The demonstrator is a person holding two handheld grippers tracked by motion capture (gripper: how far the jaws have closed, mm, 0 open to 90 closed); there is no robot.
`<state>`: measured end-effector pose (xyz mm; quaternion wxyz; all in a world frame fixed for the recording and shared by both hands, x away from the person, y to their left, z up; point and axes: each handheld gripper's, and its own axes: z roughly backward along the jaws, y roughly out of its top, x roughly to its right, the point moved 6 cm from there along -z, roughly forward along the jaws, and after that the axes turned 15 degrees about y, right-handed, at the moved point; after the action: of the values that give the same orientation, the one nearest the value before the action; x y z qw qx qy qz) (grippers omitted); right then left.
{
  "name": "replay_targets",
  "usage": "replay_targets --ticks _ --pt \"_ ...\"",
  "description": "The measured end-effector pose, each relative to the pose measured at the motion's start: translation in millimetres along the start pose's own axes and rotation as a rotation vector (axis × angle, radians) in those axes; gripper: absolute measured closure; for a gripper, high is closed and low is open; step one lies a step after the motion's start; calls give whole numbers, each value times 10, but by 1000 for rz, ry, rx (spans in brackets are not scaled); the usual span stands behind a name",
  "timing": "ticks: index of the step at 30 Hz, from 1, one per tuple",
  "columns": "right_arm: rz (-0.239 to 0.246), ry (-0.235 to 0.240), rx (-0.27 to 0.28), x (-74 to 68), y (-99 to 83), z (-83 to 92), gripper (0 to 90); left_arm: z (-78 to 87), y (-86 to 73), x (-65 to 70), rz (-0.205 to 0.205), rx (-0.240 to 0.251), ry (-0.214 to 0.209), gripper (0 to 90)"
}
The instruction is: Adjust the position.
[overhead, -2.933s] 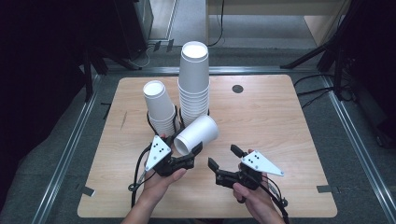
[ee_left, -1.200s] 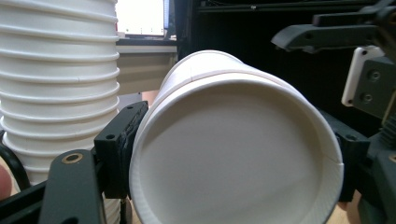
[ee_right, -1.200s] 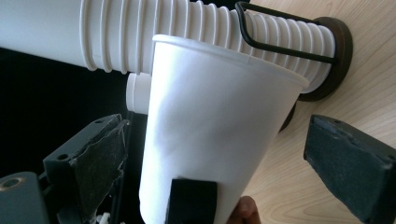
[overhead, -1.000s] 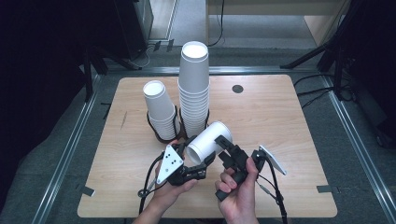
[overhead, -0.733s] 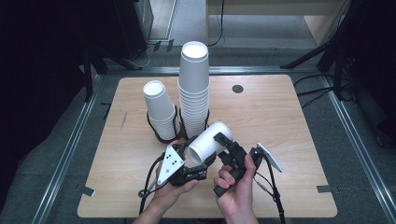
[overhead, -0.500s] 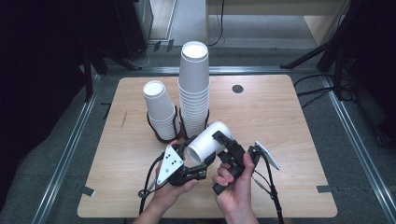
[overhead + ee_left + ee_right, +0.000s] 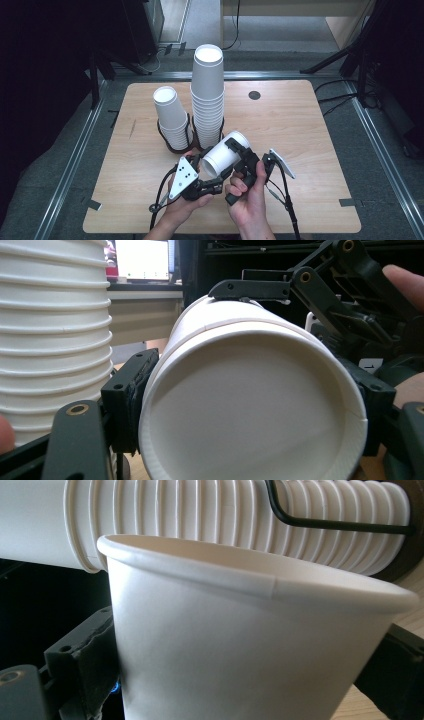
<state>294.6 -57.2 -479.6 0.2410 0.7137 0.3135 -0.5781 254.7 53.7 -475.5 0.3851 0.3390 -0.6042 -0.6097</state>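
The paper cup [image 7: 226,152] lies on its side in the air between the two grippers, mouth toward the person, its body bridging from one pair of jaws to the other. It looks very light and thin-walled: stiff along its rolled rim, soft in the wall, so a hard squeeze mid-body would likely dent it. The surface seems smooth and a little slippery (a seam shows on the wall in the right gripper view). The best hold is probably near the rim or near the base, where the paper resists crushing.

The left gripper [image 7: 202,182] has its jaws pinching the cup near the rim; in the left gripper view a black pad presses the wall at the left of the cup [image 7: 250,405]. The right gripper [image 7: 243,155] has been opening its jaws slightly, and they stand on either side of the cup's far part [image 7: 250,645]; whether the pads actually press there I cannot tell.

Just beyond the jaws rise a tall stack of cups [image 7: 207,97] and a shorter stack [image 7: 171,117], each in a black wire holder. Below is a pale wooden table [image 7: 300,130], smooth and bare to the right of the grippers, with dark floor and equipment around it.
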Motion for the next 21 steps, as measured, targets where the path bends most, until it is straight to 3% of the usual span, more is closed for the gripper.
replay_targets --ticks 9,21 --pt "-13 0 21 16 -17 -5 107 -9 -7 -38 13 -24 -4 206" --pt "-25 13 38 35 -16 -11 125 3 6 -68 -6 -46 0 192"
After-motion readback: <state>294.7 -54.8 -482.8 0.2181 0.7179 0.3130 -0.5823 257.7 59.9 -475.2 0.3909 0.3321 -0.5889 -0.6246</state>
